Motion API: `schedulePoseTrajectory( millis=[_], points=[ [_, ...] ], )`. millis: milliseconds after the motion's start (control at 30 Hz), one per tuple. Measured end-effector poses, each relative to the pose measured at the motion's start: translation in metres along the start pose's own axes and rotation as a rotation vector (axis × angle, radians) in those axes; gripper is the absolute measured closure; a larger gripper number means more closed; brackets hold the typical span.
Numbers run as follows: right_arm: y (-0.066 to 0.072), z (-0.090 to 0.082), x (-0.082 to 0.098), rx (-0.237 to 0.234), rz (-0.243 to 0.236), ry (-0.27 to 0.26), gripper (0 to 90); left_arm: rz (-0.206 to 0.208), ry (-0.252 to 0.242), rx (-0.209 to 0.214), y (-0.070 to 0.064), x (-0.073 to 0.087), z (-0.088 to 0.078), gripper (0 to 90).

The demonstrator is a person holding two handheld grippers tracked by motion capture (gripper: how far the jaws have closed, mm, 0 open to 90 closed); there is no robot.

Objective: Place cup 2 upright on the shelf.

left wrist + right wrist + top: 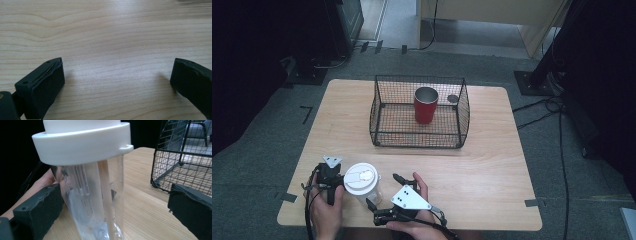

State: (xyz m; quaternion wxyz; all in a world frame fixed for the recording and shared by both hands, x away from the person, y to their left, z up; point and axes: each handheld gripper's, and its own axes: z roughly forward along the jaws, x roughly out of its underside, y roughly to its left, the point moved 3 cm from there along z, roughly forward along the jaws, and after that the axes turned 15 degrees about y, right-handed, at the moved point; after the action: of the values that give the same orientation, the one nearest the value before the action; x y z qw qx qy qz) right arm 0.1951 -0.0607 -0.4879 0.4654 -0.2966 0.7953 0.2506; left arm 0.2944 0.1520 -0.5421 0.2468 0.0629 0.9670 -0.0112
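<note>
The clear cup with its white lid stands near the table's 6 o'clock edge, between the two hands. The right hand-held gripper sits at the cup's 3 o'clock with its jaws spread wide; in the right gripper view the cup stands between them, close against one pad and well apart from the other, so nothing is clamped yet. The left hand-held gripper is at the cup's 9 o'clock, just beside the lid; its own view shows both jaws released over bare wood, holding nothing.

The likely trouble is a lopsided close. If the right jaws shut from here, the near pad would meet the wall first and could shove the cup sideways or tip it toward 9 o'clock, since it looks tall, light and top-heavy under that broad lid (the wall looks smooth too, so slipping is possible). A grip placed too high could catch the lid's rim and pop it off rather than lift the cup.

Farther off, the basket at 12 o'clock already holds a red cup right of centre. If the clear cup is bound there, its base could clip the wire rim on the way over, or knock the red cup on landing.
</note>
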Motion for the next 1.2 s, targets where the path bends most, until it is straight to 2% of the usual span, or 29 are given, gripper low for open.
schedulePoseTrajectory(
  millis=[500, 1000, 1167, 1200],
  points=[
    [0.012, 0.018, -0.005, -0.029, 0.004, -0.005, 0.0, 0.000, 0.000, 0.000, 0.000, 0.000, 0.000, 0.1],
    [0.020, 0.031, -0.013, -0.032, 0.022, -0.011, 0.5, 0.000, 0.000, 0.000, 0.000, 0.000, 0.000, 0.1],
    [0.022, 0.036, -0.015, -0.024, 0.024, -0.008, 4.0, 0.000, 0.000, 0.000, 0.000, 0.000, 0.000, 0.0],
    [0.023, 0.038, -0.015, -0.018, 0.016, -0.011, 7.2, 0.000, 0.000, 0.000, 0.000, 0.000, 0.000, 0.1]
  ],
)
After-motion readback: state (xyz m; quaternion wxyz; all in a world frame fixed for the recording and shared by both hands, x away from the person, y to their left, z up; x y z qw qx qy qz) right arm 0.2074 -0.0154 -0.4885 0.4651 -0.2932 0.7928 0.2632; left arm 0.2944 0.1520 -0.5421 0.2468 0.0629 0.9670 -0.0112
